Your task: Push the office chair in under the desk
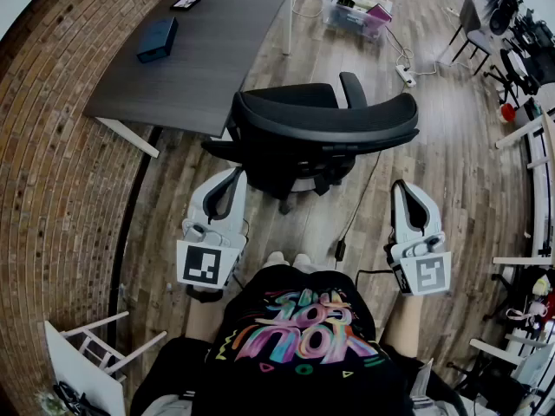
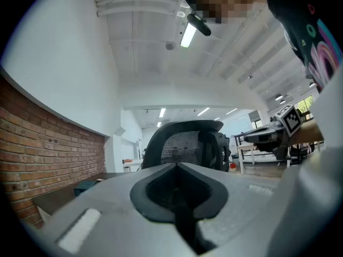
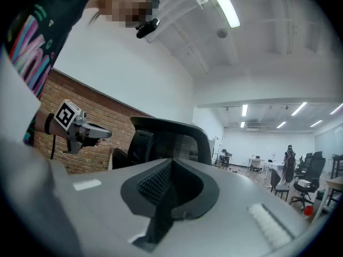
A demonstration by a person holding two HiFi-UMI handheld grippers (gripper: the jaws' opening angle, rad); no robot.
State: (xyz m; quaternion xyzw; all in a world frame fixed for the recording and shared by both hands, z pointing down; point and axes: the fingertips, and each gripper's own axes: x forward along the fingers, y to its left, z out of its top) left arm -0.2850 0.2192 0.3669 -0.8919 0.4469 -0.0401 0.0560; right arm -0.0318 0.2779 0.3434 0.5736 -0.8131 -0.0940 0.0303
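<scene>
**Right gripper (image 3: 172, 167) behind the chair (image 3: 171, 134), jaws pressed together**

Nothing is gripped between the jaws. The chair's dark mesh back is seen beyond their tips; whether it is touched cannot be told. The left gripper (image 3: 102, 133), with its marker cube, is seen at the left, in front of a brick wall (image 3: 104, 108). A patterned shirt (image 3: 27, 42) is seen at the upper left and a long ceiling light (image 3: 222, 4) overhead. More chairs (image 3: 305, 182) are seen far off at the right.

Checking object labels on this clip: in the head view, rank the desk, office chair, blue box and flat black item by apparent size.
1. desk
2. office chair, a close second; it is nearer the camera, so unsure
3. blue box
4. flat black item
</scene>
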